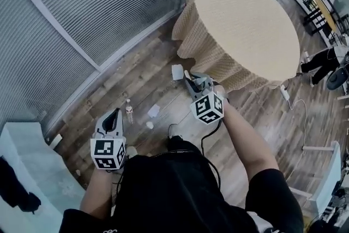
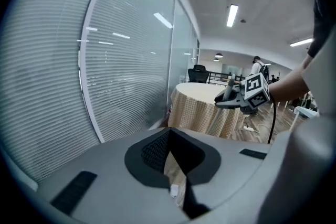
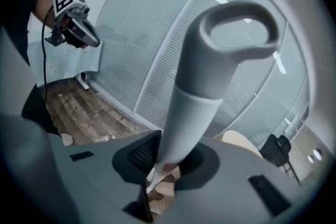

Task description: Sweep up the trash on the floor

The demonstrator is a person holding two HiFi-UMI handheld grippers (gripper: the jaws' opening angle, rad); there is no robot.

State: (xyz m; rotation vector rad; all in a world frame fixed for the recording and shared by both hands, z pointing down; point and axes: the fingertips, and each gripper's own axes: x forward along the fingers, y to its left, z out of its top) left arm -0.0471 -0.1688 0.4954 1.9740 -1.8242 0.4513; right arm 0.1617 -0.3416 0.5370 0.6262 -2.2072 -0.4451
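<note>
Trash lies on the wood floor between the two grippers: a small plastic bottle [image 1: 129, 112], a white paper scrap [image 1: 154, 111] and a smaller white bit [image 1: 150, 125]. My right gripper [image 1: 191, 80] [image 3: 168, 157] is shut on a grey handle [image 3: 210, 76] with a loop at its end. A white object [image 1: 177, 72] rests on the floor just beyond it; I cannot tell whether it belongs to the handle. My left gripper [image 1: 113, 116] [image 2: 169, 136] hangs above the floor left of the bottle, its tips together and holding nothing.
A round table [image 1: 245, 24] with a beige cloth stands close behind the right gripper. A glass wall with blinds [image 1: 98, 8] runs along the left. A white counter [image 1: 27, 172] is at the lower left, and a power strip with its cable [image 1: 286, 93] lies right of the table.
</note>
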